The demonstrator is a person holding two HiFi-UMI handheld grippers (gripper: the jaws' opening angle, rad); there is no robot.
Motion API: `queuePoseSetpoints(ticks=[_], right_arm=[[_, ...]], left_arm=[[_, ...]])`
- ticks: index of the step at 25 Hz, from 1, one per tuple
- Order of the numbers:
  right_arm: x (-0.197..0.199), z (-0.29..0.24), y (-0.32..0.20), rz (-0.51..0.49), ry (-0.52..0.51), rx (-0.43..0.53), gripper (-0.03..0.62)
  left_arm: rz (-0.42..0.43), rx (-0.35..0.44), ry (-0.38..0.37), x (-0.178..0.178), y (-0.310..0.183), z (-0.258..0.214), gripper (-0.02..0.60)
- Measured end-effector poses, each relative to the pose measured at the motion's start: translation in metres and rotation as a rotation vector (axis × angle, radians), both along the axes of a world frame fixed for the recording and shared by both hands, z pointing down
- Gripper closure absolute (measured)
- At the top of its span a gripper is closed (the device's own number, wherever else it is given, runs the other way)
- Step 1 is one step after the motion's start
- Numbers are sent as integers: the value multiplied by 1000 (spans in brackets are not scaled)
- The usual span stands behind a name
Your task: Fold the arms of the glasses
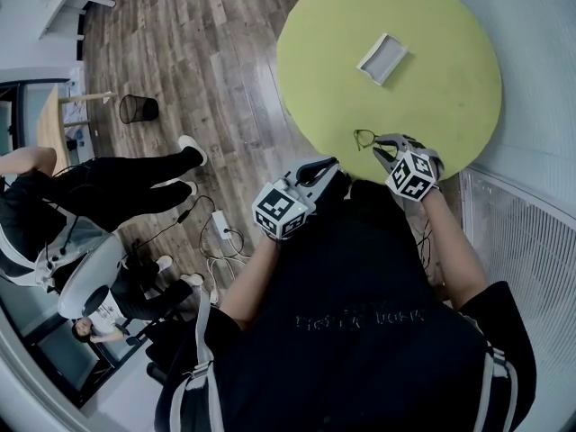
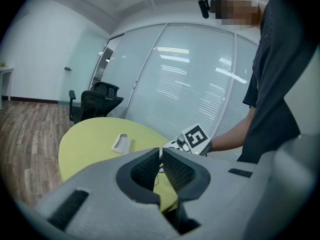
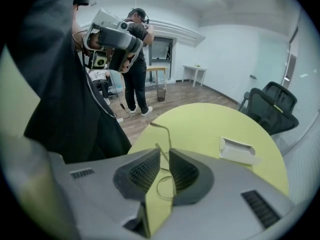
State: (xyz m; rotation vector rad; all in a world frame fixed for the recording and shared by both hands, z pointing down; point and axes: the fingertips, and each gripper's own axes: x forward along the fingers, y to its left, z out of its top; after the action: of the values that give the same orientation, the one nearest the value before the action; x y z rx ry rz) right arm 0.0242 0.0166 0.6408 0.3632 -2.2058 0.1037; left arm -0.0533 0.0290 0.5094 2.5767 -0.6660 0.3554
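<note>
Right gripper (image 3: pixel 165 155) has its fingers pinched narrow on the glasses (image 1: pixel 364 138) at the worktop's (image 1: pixel 450 79) lower edge, mid-frame, one arm sticking out unfolded, while the left gripper (image 2: pixel 160 152) hangs lower left, fingers together, empty, so the folding looks barely begun.

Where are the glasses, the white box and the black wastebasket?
glasses (image 1: pixel 364 139): head view, on a lens.
white box (image 1: pixel 382 58): head view, on its middle.
black wastebasket (image 1: pixel 138 108): head view, on its mesh wall.
</note>
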Motion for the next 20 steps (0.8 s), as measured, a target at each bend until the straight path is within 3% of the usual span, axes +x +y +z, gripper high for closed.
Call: queuePoseSetpoints(ticks=[8, 20], right_arm=[[12, 43, 1, -126, 205, 5, 559], [10, 57, -10, -142, 219, 6, 560]], left_arm=[[-20, -17, 20, 0, 0, 2, 548], [-44, -28, 14, -1, 0, 4, 548]])
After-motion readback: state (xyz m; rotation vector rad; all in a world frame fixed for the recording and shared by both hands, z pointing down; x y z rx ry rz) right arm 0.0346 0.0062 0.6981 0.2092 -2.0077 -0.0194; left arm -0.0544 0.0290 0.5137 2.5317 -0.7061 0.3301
